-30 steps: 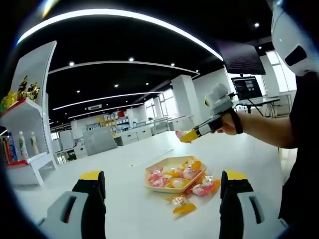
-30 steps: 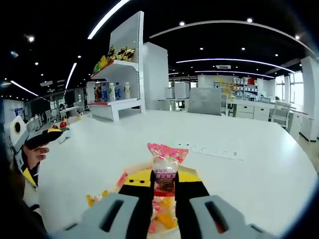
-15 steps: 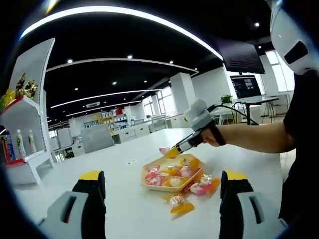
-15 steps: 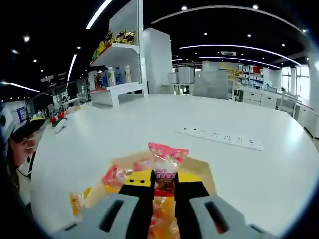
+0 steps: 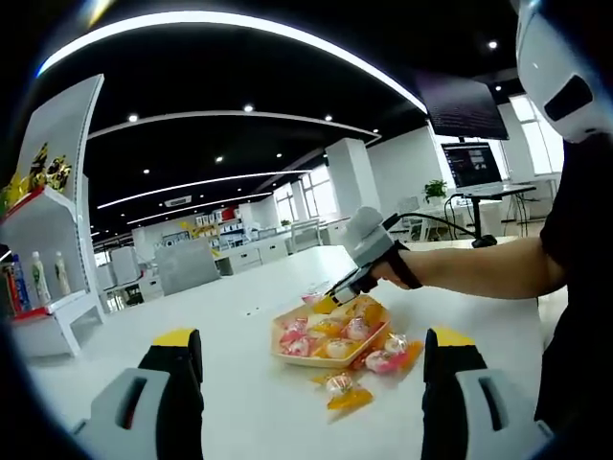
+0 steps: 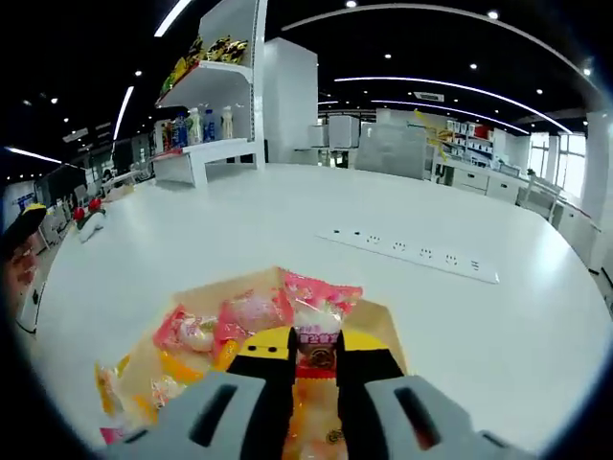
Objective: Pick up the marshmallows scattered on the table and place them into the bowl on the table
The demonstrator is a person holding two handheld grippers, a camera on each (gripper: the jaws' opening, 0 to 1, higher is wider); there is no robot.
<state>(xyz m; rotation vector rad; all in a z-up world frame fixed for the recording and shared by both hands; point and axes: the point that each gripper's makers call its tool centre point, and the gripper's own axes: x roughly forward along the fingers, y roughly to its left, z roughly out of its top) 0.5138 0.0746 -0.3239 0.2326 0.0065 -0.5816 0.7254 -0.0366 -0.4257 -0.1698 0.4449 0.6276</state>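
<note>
Holding a pink-wrapped marshmallow (image 6: 321,311) clamped in right tool (image 6: 314,362) above tan bowl (image 6: 383,321) of sweets on white bench (image 6: 287,211); left tool (image 5: 311,356) jaws wide apart, loose marshmallows (image 5: 343,388) beside bowl.

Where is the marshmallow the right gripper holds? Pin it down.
In the right gripper view, the pink-wrapped marshmallow sits clamped in the right gripper, low at centre, just over the bowl of sweets.

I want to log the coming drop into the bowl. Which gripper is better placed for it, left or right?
Right. The right gripper is shut on a pink-wrapped marshmallow directly over the bowl. The left gripper is open, holds nothing, and sits back from the bowl.
</note>
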